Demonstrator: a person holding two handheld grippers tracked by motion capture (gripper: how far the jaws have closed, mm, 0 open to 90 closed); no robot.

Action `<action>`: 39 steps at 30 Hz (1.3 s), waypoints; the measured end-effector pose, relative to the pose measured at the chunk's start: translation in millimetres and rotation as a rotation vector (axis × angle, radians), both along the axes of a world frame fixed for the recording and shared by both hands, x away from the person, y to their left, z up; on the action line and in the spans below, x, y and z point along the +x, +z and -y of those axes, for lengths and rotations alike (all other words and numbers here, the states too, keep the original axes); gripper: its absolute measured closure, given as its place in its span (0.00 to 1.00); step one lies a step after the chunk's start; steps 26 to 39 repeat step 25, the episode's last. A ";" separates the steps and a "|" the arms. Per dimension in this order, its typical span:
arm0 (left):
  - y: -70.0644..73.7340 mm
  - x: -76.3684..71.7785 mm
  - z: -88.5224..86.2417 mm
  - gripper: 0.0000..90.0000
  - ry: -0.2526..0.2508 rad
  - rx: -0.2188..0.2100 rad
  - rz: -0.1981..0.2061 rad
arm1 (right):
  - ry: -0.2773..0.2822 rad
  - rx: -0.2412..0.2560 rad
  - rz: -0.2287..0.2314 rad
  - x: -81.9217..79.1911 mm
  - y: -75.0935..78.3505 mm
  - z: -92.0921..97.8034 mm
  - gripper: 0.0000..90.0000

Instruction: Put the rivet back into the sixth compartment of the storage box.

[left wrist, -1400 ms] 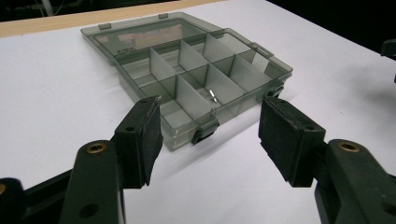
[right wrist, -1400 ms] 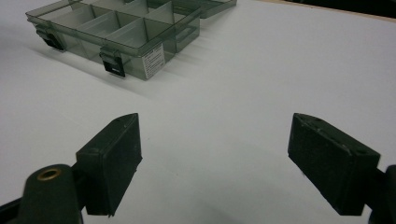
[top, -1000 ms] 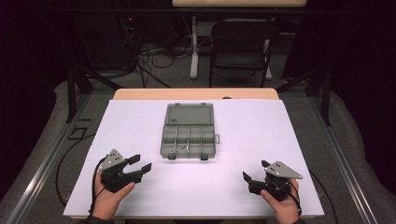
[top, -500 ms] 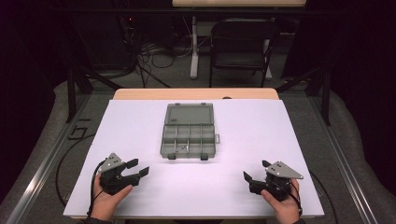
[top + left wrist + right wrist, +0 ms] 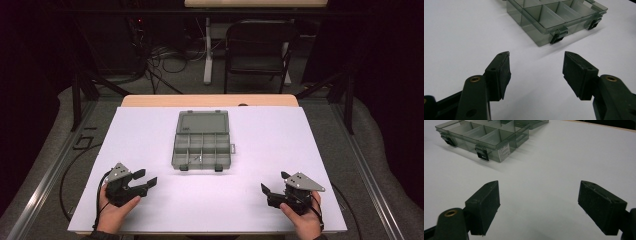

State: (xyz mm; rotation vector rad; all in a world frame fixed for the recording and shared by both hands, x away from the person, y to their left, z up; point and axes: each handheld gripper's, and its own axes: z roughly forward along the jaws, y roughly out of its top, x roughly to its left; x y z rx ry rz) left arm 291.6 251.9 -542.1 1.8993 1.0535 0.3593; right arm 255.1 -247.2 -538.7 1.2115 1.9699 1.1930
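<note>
Organizer box [image 5: 202, 145] open at worktop [image 5: 310, 150] centre; side label [image 5: 504, 151] unreadable. Left gripper [image 5: 145, 179] at 7 o'clock, right gripper [image 5: 272, 189] at 5, both spread, empty.

Bare counter [image 5: 300, 145] lies ahead of both jaws; only the open organizer box [image 5: 202, 145] blocks, seemingly mid-counter.

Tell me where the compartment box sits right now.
In the high view, the compartment box lies open mid-table on the white sheet, ahead of and between both grippers.
</note>
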 end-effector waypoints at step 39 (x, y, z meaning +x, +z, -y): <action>-3.5 4.7 -0.5 0.42 0.017 0.004 -0.032 | -0.007 0.003 -0.009 1.7 -2.0 1.4 0.19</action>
